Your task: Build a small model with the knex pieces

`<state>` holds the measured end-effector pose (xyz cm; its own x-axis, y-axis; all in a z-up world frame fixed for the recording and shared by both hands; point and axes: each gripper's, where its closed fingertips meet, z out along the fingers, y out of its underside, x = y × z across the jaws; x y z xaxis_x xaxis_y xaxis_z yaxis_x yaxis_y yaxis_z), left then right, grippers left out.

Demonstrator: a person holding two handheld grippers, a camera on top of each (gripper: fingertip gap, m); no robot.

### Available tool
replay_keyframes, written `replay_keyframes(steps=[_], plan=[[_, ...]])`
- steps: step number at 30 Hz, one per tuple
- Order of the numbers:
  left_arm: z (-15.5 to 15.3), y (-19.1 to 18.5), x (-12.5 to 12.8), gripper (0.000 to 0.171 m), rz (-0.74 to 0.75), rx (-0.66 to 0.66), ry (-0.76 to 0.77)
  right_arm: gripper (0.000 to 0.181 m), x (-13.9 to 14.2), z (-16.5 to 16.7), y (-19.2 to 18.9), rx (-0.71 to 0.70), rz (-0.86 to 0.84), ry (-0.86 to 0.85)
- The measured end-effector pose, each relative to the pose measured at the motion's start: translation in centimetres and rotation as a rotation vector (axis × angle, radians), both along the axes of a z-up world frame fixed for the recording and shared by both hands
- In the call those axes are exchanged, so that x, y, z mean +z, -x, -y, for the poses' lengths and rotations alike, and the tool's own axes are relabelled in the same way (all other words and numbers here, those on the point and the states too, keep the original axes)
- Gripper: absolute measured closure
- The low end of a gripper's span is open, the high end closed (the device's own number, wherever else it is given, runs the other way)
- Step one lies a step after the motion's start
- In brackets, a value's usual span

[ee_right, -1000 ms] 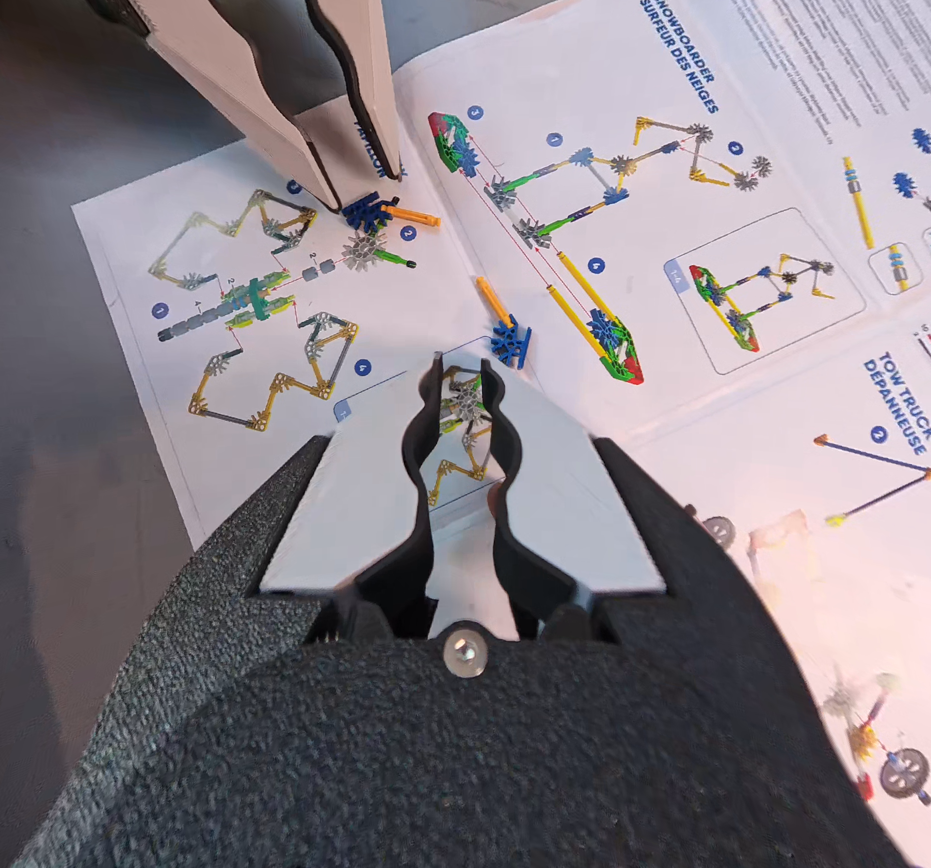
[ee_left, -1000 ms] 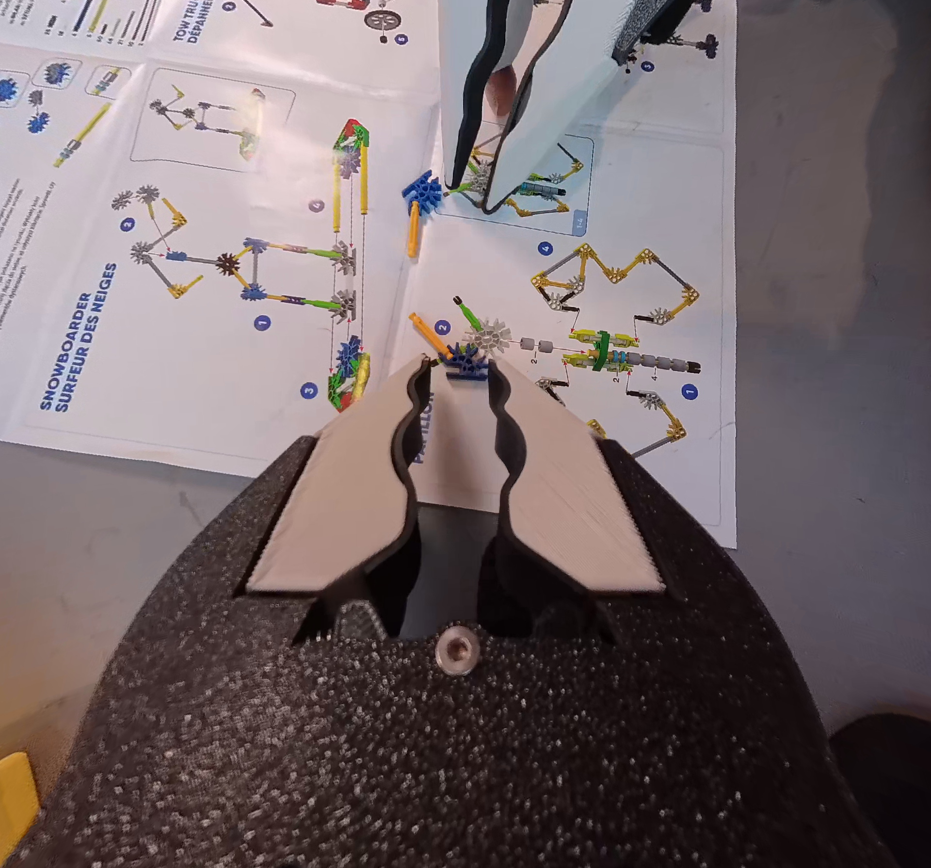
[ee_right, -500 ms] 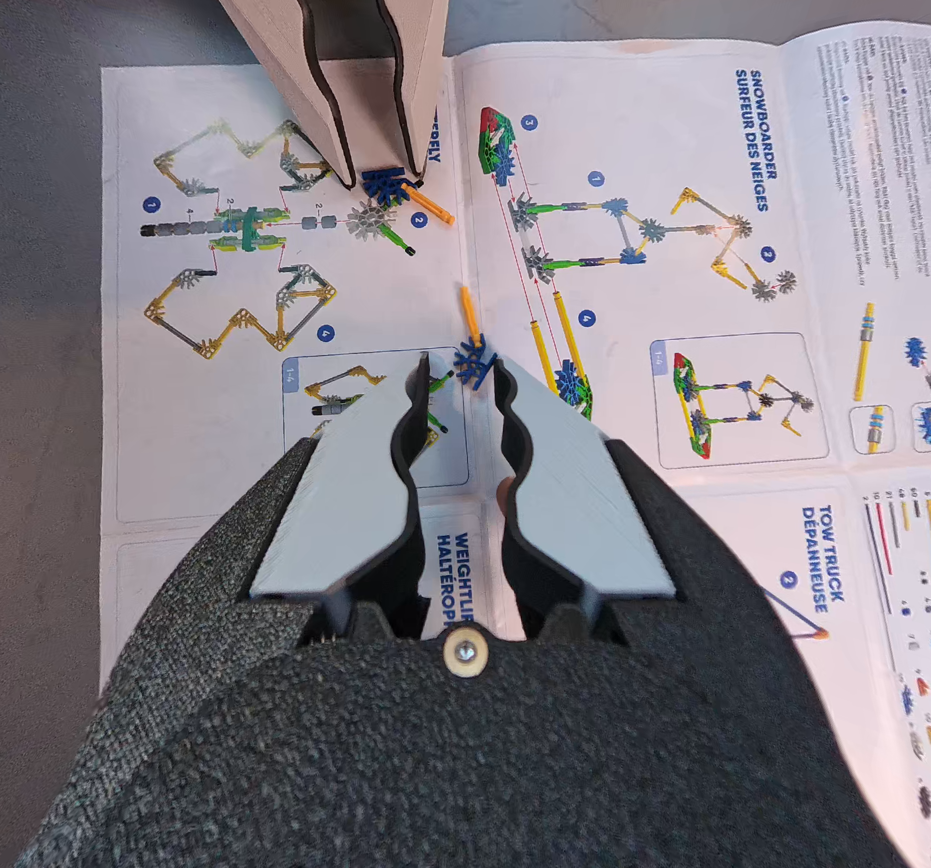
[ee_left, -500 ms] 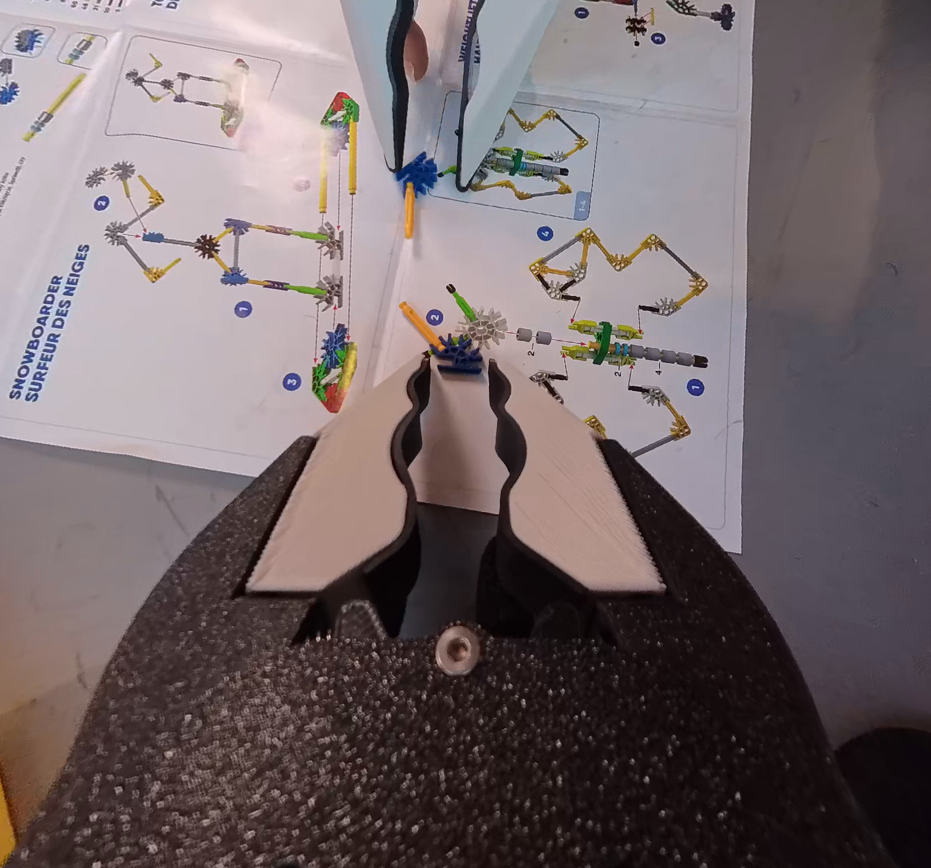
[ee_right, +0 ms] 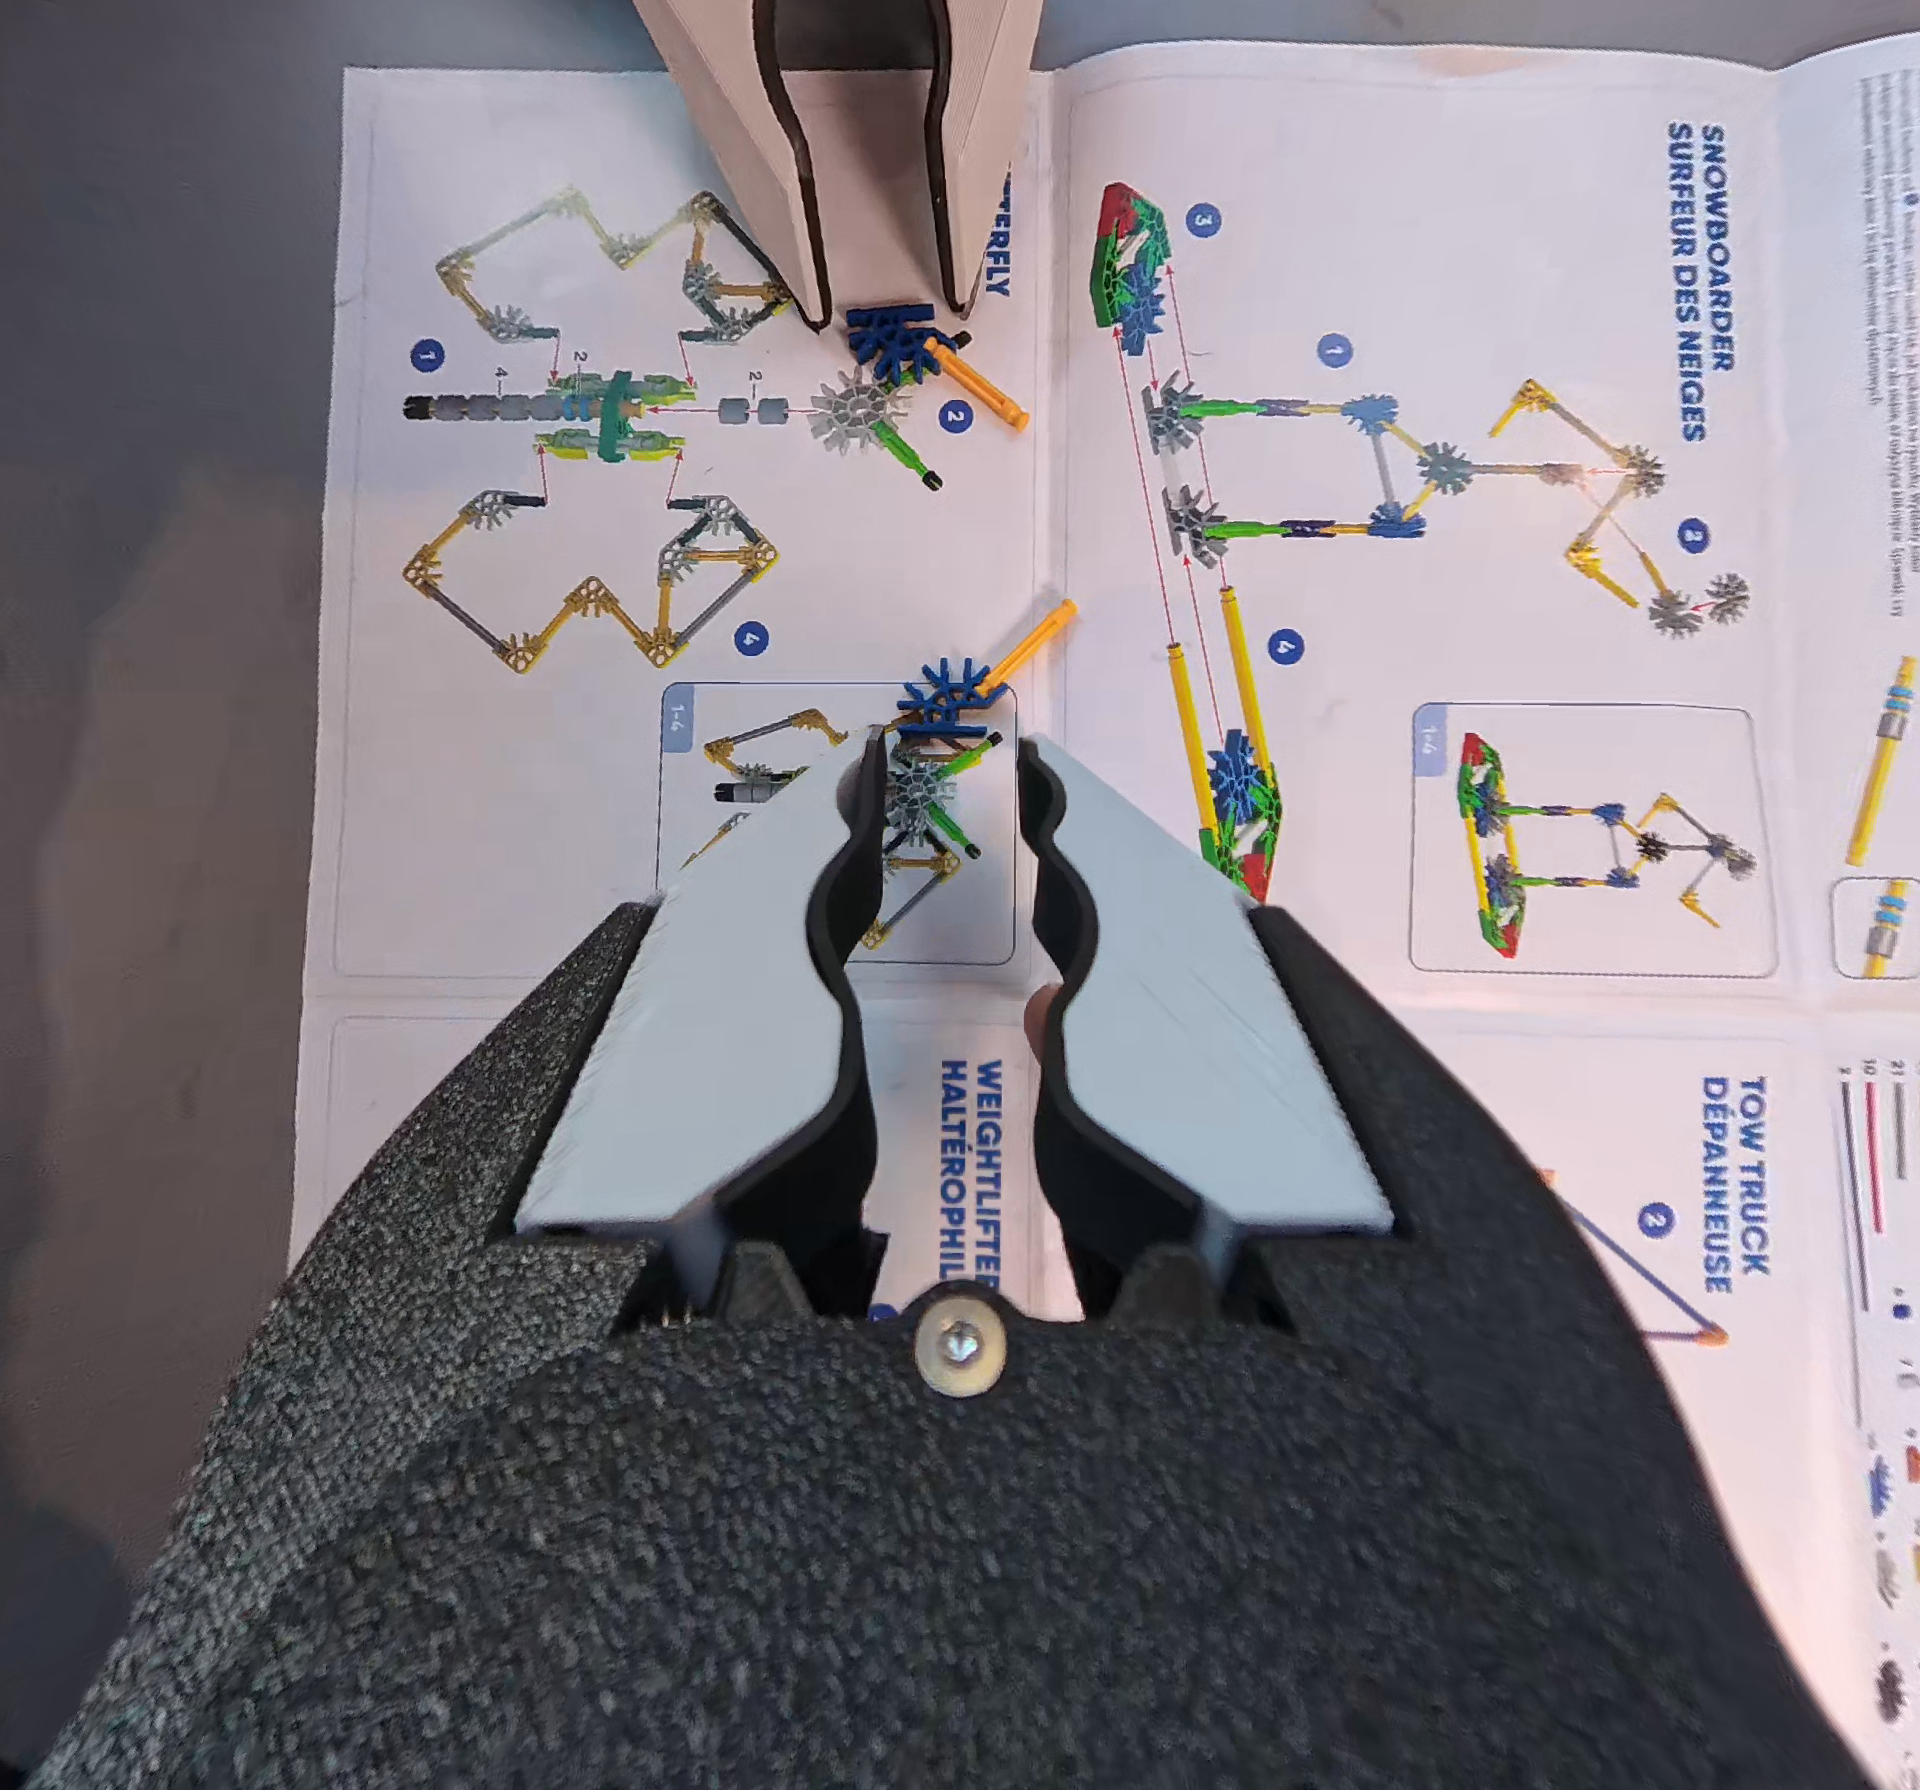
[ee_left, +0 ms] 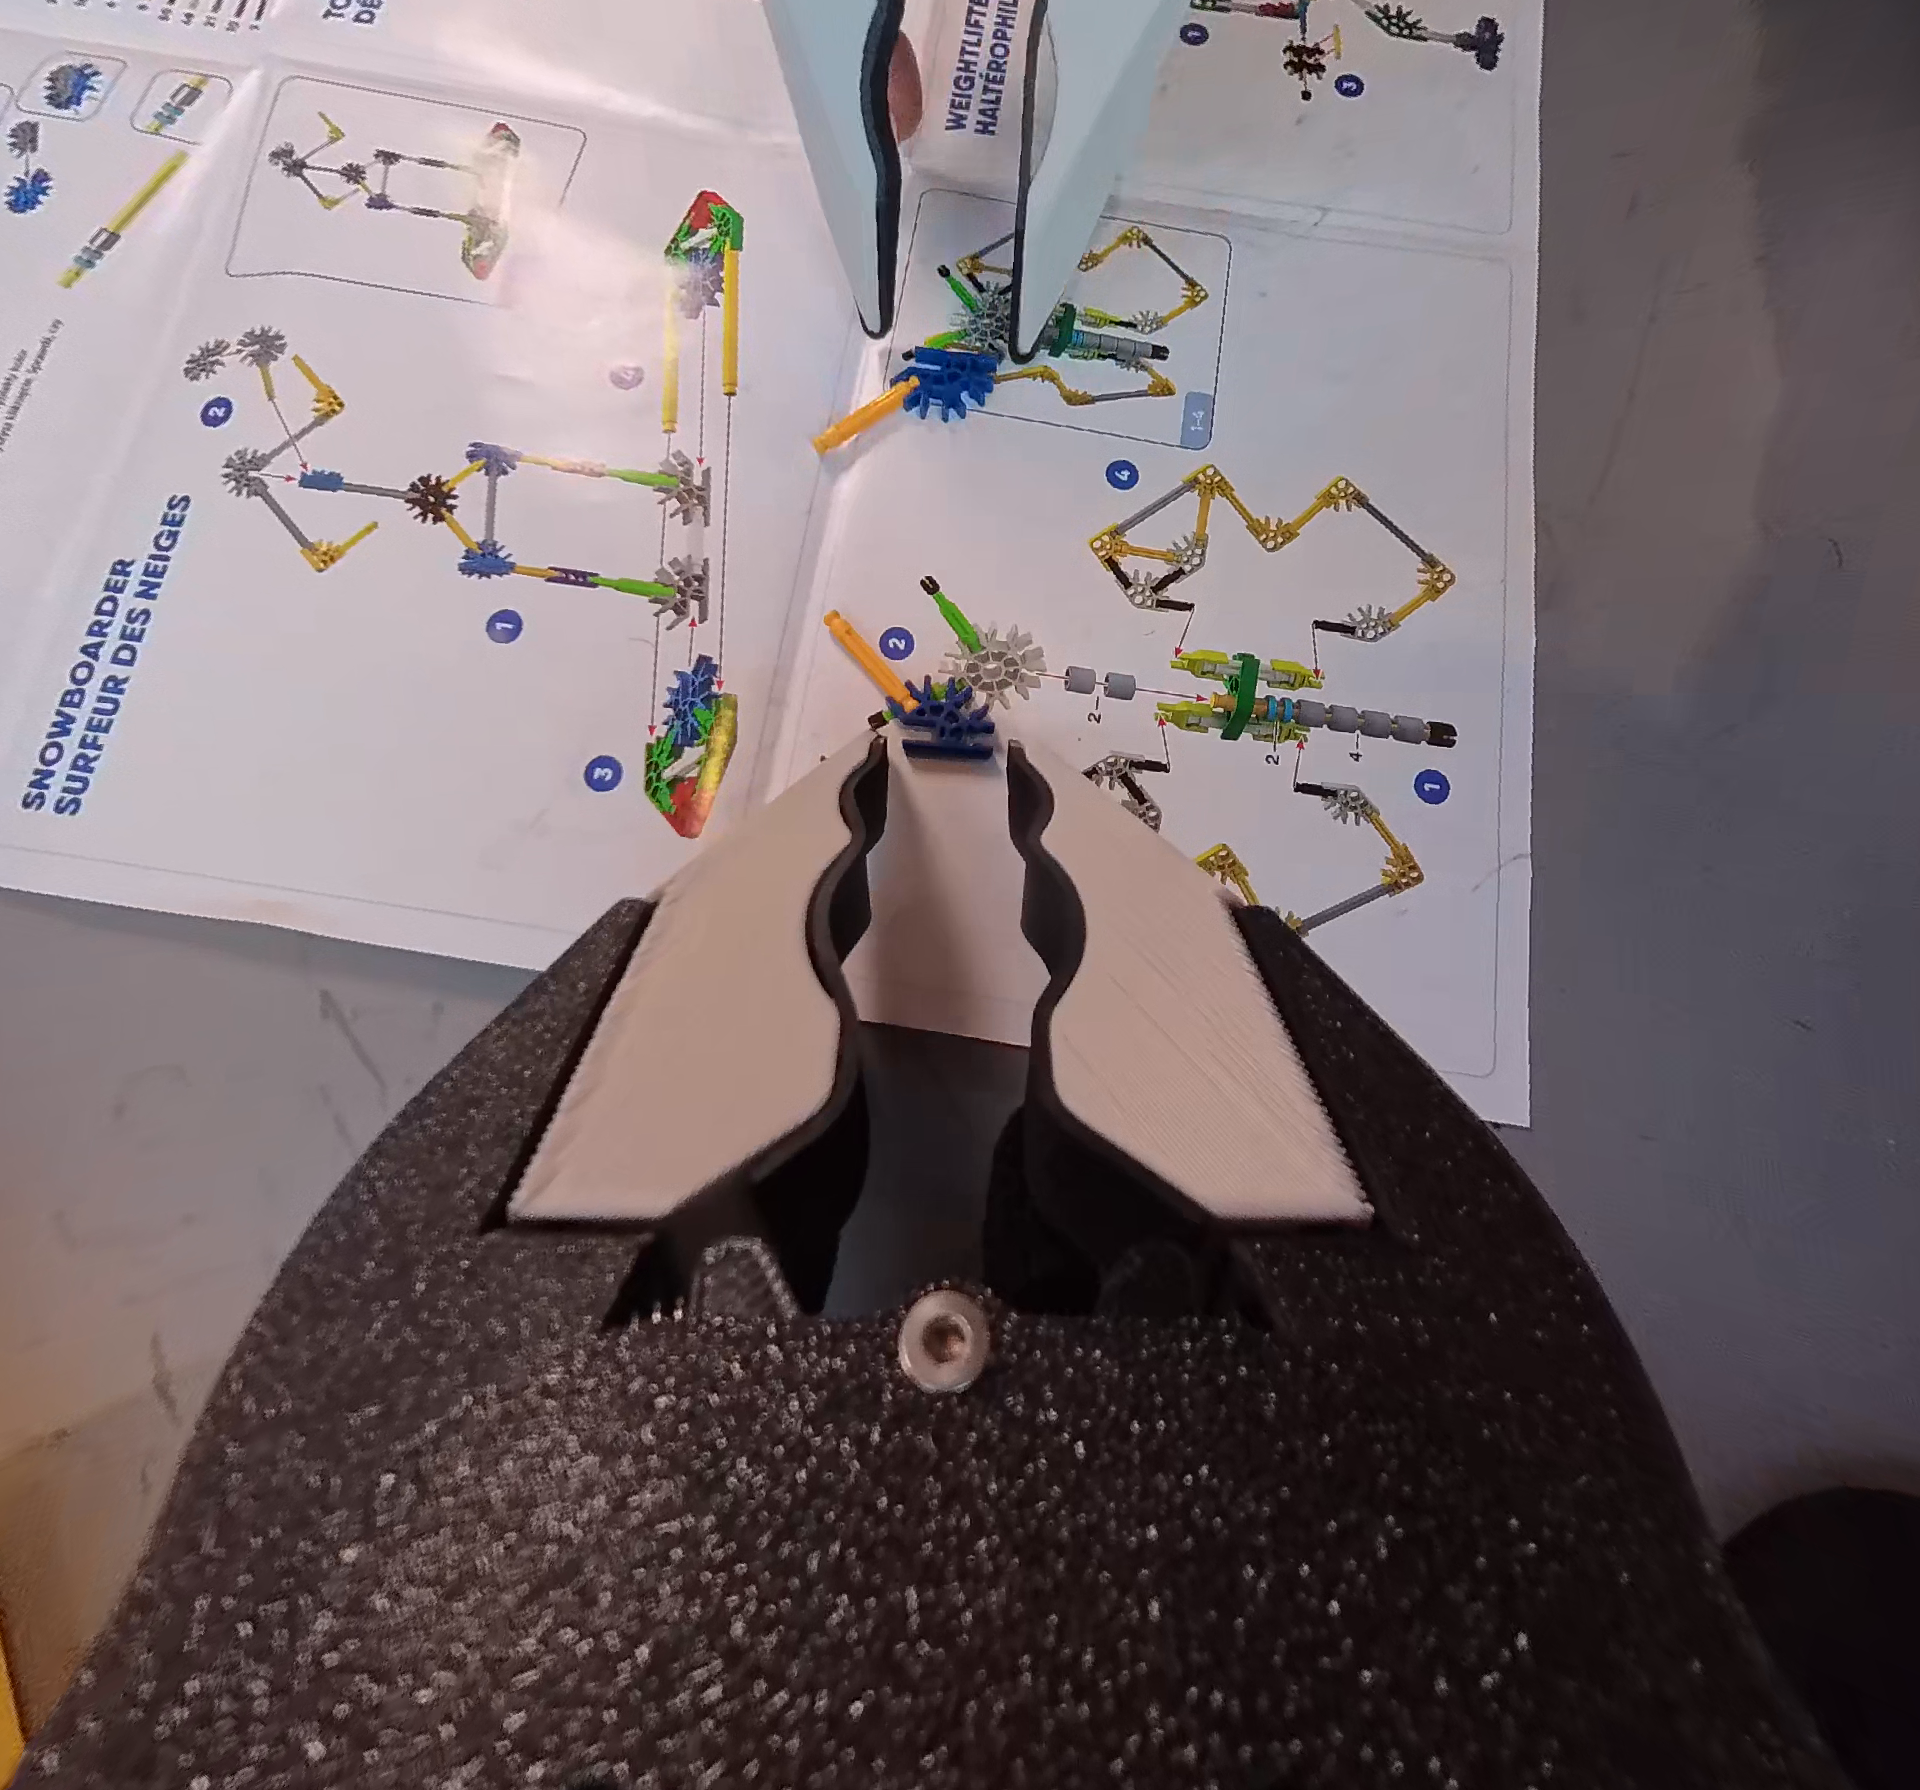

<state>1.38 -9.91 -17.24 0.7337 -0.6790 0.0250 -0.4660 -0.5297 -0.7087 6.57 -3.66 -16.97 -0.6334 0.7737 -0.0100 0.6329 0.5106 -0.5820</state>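
Observation:
Two small pieces lie on a white instruction sheet (ee_left: 416, 805); each is a blue snowflake connector with an orange rod. My left gripper (ee_left: 945, 751) is open and empty, its tips either side of one blue connector (ee_left: 945, 712) just ahead, whose rod (ee_left: 868, 649) points away to the left. My right gripper (ee_right: 951, 743) is open and empty, with the other blue connector (ee_right: 951, 691) just beyond its tips and its rod (ee_right: 1029, 639) pointing up-right. Each view shows the other gripper opposite: the right one (ee_left: 951, 340) and the left one (ee_right: 885, 315).
The sheet (ee_right: 468, 805) lies flat on a grey table (ee_left: 1714, 805), also seen in the right wrist view (ee_right: 156, 597). It is printed with coloured build diagrams. A person's fingertip (ee_right: 1039, 1013) shows between the right gripper's fingers. My hands' fingertips stand some 9 cm from each other.
My right gripper has opened wider and swung to face the left one. Its blue connector has shifted a little and turned, so the rod points another way. The left gripper has barely moved.

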Motion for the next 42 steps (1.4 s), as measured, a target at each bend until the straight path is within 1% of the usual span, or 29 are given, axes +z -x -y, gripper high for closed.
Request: replay_keyframes(steps=[5, 7, 13, 17, 20, 23, 27, 36, 42], plan=[[-0.2, -0.1, 0.0, 0.149, -0.001, 0.005, 0.001, 0.16, -0.4, 0.5, 0.2, -0.021, 0.006, -0.015], [-0.3, -0.1, 0.0, 0.152, 0.004, 0.009, 0.0, 0.165, -0.3, 0.6, 0.2, -0.027, -0.002, -0.01], [-0.8, 0.1, 0.1, 0.155, -0.001, 0.009, -0.025, 0.166, 0.0, 0.3, 0.3, -0.023, -0.036, 0.014], [-2.4, 1.1, 1.8, 0.155, 0.038, 0.03, -0.072, 0.165, 1.6, -1.4, 1.8, -0.027, -0.097, 0.016], [-4.3, 2.9, 1.8, 0.155, 0.012, 0.053, -0.061, 0.165, 2.0, -3.0, 3.8, -0.033, -0.112, -0.005], [-5.7, 3.9, 1.1, 0.155, 0.011, 0.069, -0.039, 0.165, 1.6, -3.4, 5.3, -0.016, -0.099, -0.001], [-6.7, 4.5, 0.5, 0.155, 0.013, 0.067, -0.036, 0.165, 0.7, -3.7, 6.1, 0.006, -0.071, -0.002], [-7.6, 4.5, 0.5, 0.155, 0.003, 0.039, -0.035, 0.165, 0.4, -3.8, 7.1, 0.018, -0.047, 0.026], [-7.5, 4.7, 0.5, 0.155, -0.009, 0.025, -0.02, 0.165, 0.0, -4.1, 7.2, 0.02, -0.008, 0.03]])
